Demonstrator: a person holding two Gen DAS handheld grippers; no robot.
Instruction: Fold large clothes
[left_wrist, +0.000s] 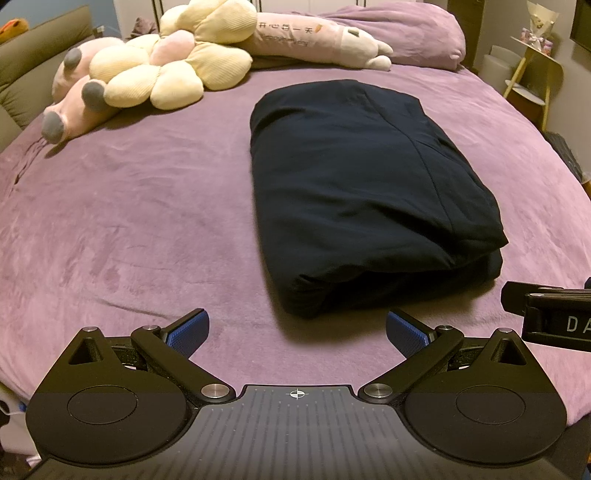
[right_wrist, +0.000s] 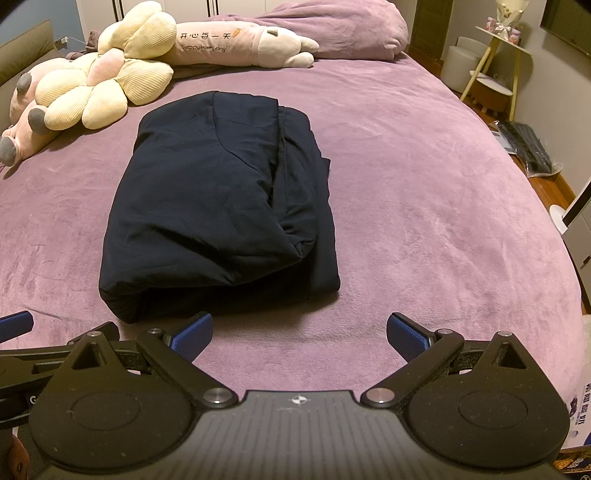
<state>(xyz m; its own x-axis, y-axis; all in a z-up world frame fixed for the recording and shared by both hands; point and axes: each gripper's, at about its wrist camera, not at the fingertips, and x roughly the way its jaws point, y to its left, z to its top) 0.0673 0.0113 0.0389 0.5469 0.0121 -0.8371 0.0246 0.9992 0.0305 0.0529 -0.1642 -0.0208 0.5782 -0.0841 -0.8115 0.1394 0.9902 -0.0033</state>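
A dark navy garment (left_wrist: 365, 192) lies folded into a thick rectangle on the purple bed cover (left_wrist: 129, 221); it also shows in the right wrist view (right_wrist: 218, 214). My left gripper (left_wrist: 297, 332) is open and empty, held just short of the garment's near edge, to its left. My right gripper (right_wrist: 300, 338) is open and empty, just short of the near edge, toward its right corner. Part of the right gripper (left_wrist: 550, 317) shows at the right edge of the left wrist view. A blue fingertip (right_wrist: 14, 325) of the left gripper shows at the left edge of the right wrist view.
Plush toys (left_wrist: 166, 70) and a long pink pillow (right_wrist: 221, 40) lie at the head of the bed, with a bunched purple duvet (right_wrist: 343, 26) behind. A side table and stools (right_wrist: 491, 74) stand by the bed's right edge.
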